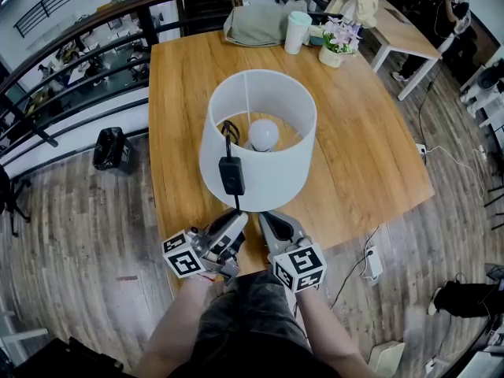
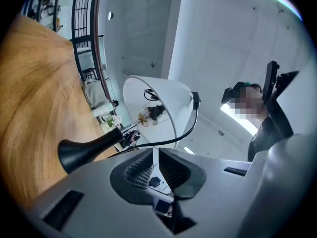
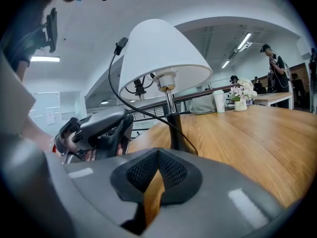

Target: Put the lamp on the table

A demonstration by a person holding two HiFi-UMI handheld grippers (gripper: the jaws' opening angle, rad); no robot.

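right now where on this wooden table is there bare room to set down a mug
Widest bare wood: right of the white drum-shade lamp, out to the right edge of the light wooden table. A narrower strip runs left of it. Crowded: the far edge, with grey bag, white cup and pot of flowers.

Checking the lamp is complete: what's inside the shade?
Head view, looking into the lampshade: a white bulb and a thin wire spoke. The black cord hangs out over the rim. The shade covers the base there.
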